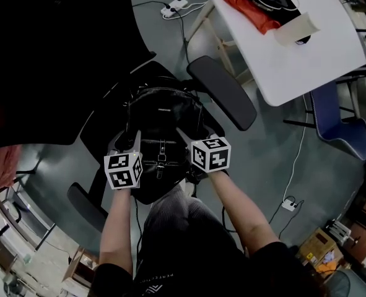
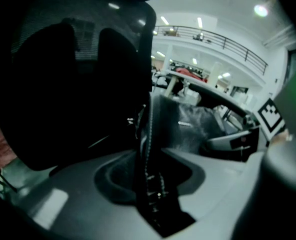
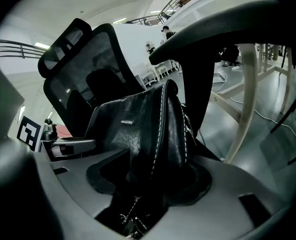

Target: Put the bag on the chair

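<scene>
A black leather bag [image 1: 164, 113] stands on the seat of a black office chair [image 1: 102, 132], between its armrests [image 1: 223, 91]. My left gripper [image 1: 133, 142] is at the bag's left side and my right gripper [image 1: 186, 138] at its right side. In the left gripper view a stitched edge of the bag [image 2: 150, 149] runs between the jaws, which stand apart with room beside it; the left gripper [image 2: 153, 184] is open. In the right gripper view the bag's side [image 3: 142, 134] fills much of the gap of the right gripper [image 3: 148, 189], whose jaws stand wide and are not pressing on it.
The chair's tall backrest [image 1: 59, 54] rises behind the bag. A white table [image 1: 306, 48] with a red cloth [image 1: 248, 5] and a tape roll [image 1: 294, 30] stands at the right, a blue chair [image 1: 334, 119] beside it. Power strips [image 1: 173, 6] and cables lie on the floor.
</scene>
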`<state>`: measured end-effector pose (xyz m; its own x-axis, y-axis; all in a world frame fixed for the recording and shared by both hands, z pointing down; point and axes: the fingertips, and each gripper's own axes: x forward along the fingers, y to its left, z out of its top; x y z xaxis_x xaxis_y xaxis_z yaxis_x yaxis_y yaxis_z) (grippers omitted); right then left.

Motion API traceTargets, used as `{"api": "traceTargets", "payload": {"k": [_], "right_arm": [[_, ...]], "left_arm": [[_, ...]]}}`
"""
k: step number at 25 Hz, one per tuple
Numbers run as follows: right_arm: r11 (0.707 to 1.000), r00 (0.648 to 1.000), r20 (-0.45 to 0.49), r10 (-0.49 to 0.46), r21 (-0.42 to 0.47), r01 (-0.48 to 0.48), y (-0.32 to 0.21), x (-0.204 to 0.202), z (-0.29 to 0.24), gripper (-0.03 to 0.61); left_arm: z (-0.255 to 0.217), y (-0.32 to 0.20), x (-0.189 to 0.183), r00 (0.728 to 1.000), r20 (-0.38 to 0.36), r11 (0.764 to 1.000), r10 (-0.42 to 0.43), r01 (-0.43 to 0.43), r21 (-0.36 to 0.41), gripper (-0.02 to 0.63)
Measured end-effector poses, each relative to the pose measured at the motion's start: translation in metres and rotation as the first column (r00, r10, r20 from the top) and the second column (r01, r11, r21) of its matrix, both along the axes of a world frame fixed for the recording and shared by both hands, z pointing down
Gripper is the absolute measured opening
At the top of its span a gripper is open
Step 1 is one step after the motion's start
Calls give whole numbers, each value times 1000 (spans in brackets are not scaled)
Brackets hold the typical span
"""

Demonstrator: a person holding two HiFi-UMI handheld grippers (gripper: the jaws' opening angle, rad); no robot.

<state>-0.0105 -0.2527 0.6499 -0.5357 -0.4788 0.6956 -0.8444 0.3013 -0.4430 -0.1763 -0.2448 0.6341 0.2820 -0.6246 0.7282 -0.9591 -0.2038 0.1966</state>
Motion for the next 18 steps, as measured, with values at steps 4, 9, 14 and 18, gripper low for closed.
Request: {"api": "traceTargets", "payload": {"k": [4,9,14,18], "right_arm": [[1000,999,-38,24,7,-24,3,5,0,274],[998,996,-75,50,31,-47,7,18,-4,298],[995,993,-93,67,75,-60,15,30,-20,301],[993,995,-78,67,105,-59,21,34,-35,300]], "left_arm": [[0,0,-3,1000,23,1000,-11,11,0,154],[-3,-1,-12,995,57,996,-80,78,37,221],[-8,13,-10,993,68,995,-94,93,19,242],[-17,29,-1,993,41,994,-112,111,17,232]]}}
